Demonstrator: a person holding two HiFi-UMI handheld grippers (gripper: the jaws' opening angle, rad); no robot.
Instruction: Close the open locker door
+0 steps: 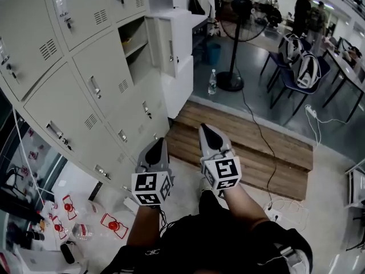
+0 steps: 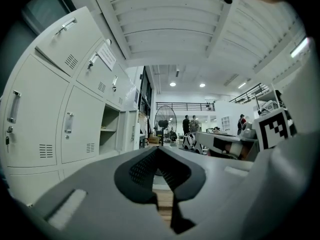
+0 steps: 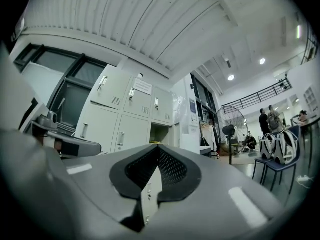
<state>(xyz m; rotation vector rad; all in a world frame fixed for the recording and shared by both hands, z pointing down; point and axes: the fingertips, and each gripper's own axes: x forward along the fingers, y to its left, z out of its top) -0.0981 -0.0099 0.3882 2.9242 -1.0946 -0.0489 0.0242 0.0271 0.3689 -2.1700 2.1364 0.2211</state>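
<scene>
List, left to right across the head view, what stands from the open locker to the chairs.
open locker compartment, open locker door, water bottle, standing fan, chairs with backpacks

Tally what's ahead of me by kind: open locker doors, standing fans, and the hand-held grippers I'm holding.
Open locker door: 1
Standing fan: 1
Hand-held grippers: 2 (left hand-held gripper, right hand-held gripper)
Total: 4

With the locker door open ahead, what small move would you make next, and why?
Probably carry the right gripper forward toward the open door: it stands swung out well ahead, untouched, and the jaws are shut and empty, ready to push.
</scene>
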